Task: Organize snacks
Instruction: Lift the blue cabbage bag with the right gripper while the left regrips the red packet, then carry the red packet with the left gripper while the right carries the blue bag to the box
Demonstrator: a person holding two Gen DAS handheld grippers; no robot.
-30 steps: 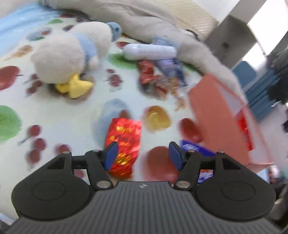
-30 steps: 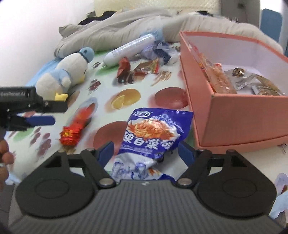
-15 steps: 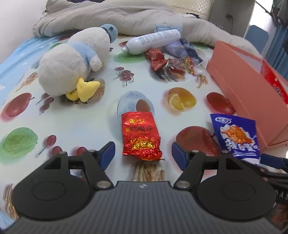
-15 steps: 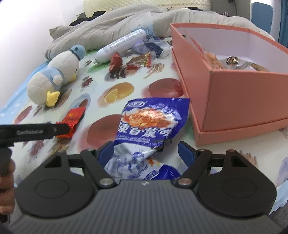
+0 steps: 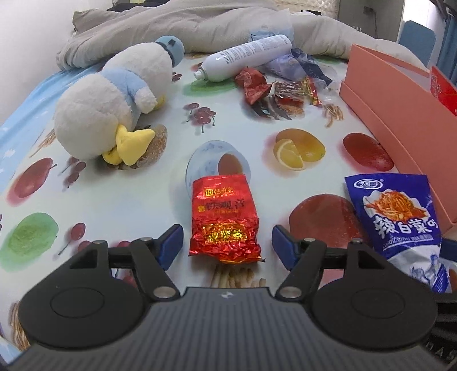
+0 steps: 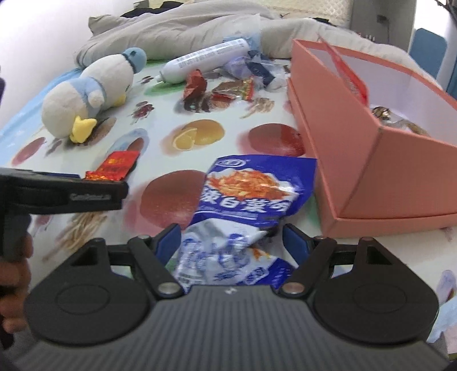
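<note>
Snacks: loose packets lie scattered on a fruit-print tablecloth [image 5: 85,199]; a few already sit inside the pink box.
Left gripper [image 5: 225,242]: jaws spread wide, blue pads on either side of the near end of the red foil packet [image 5: 224,218], neither pad touching it; nothing pinched.
Red foil packet: flat on the cloth, long axis pointing away from the left wrist camera, gold lettering on its face, far end overlapping a printed blue plate.
Right gripper [image 6: 231,242]: jaws spread wide, straddling the crumpled near end of the blue snack bag [image 6: 251,188]; whether the pads brush the bag cannot be told, and it is not squeezed.
Blue snack bag: lies on the cloth just beside the near corner of the pink box, its far corner close to the box wall.
Person's hand [image 6: 12,271]: at the left edge of the right wrist view, gripping the handle of the left tool.
Pink box [image 6: 371,171]: open, white inside, standing on its lid at the right; wrapped snacks rest at its bottom.
Plush penguin [image 5: 114,100]: on its side at the left, yellow feet toward the camera.
Small wrappers [image 5: 274,91]: a red and dark cluster, farther back, between the penguin and the box.
White spray can [image 5: 245,58]: lying down behind the wrappers.
Grey blanket [image 5: 171,25]: bunched along the far edge.
</note>
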